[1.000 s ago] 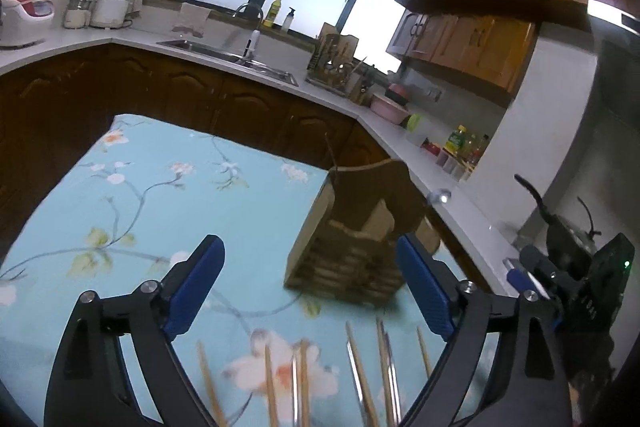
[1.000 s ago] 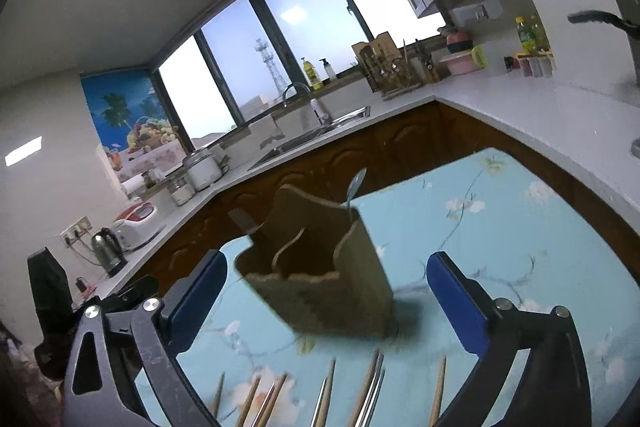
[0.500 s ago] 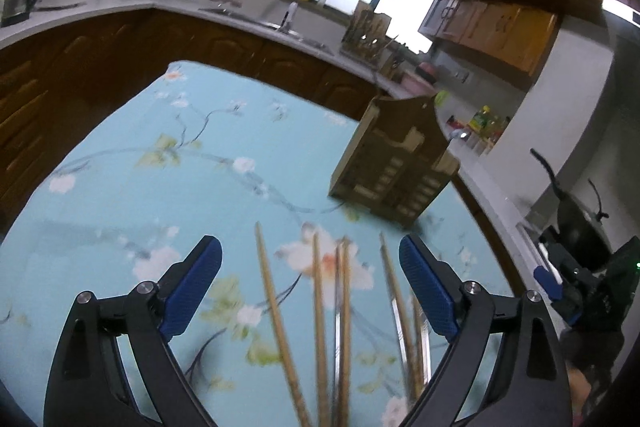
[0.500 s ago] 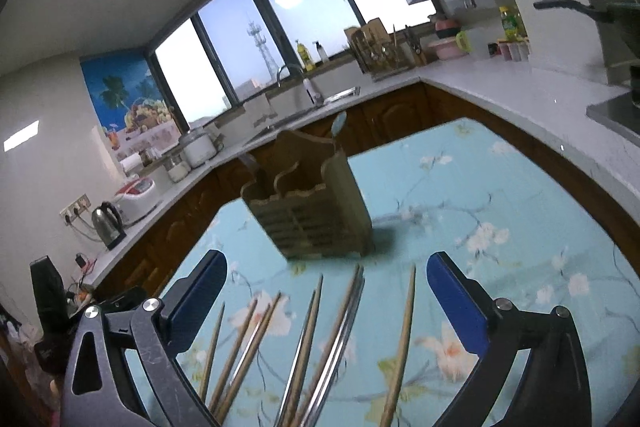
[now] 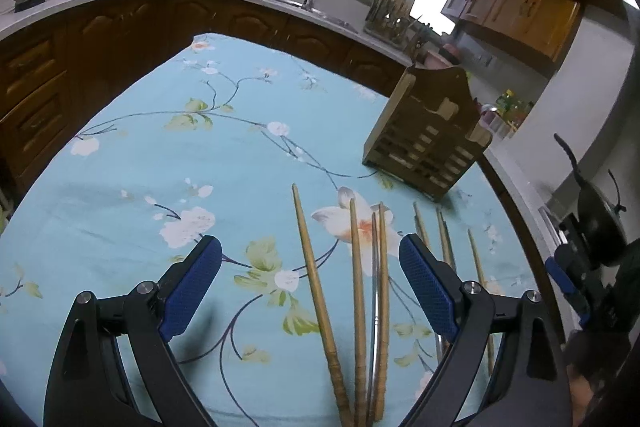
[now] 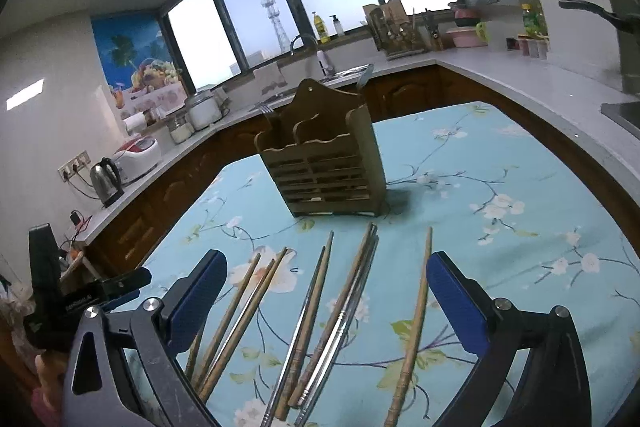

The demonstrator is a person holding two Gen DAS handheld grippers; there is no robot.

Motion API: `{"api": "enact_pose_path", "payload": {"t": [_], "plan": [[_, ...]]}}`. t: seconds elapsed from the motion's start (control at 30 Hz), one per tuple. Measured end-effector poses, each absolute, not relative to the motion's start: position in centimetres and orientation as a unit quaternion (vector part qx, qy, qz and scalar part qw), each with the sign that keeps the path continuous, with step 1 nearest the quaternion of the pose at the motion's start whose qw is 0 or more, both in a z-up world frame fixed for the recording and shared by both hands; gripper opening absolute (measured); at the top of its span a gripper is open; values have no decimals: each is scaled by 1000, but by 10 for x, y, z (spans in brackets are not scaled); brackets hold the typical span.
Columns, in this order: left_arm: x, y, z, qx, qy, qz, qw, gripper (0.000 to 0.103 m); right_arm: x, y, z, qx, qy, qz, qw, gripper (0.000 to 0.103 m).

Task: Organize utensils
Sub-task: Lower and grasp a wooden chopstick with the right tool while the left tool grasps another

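Right wrist: chopsticks (image 6: 316,311) between wide-open right tongs (image 6: 326,291).

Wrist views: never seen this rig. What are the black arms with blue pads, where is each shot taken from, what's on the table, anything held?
No robot here: a person carries a hand-held two-finger gripper in each hand. Each picture comes from a fisheye camera on one gripper, looking along its fingers. The left gripper and the right gripper both stand open, holding nothing. Below them is a table with a blue floral tablecloth. On it lie loose chopsticks, wooden and metal, roughly side by side. Behind them stands a slatted wooden utensil holder; a fork and a spoon stick out of it. Kitchen counters surround the table.
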State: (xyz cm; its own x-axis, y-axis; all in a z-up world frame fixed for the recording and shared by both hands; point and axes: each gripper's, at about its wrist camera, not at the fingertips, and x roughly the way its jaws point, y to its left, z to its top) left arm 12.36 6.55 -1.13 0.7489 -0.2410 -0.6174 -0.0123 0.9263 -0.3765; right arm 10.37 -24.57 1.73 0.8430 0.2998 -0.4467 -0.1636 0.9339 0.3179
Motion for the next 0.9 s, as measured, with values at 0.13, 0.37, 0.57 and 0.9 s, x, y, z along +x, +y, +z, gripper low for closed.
{"api": "enact_pose_path", "payload": {"t": [0.13,0.37,0.57,0.9], "plan": [[133,64,-14,-173,363,-57,914,92,117,-241,16,130,262,123,948,78],[160,56,-21,-147,400,-67,902,78,150,-233,3,133,307,128,933,57],[182,48,-31,-135,431,-71,889,61,190,-215,-14,123,363,143,913,35],[211,41,-45,-115,465,-73,875,46,244,-195,-45,105,421,140,890,16]]}}
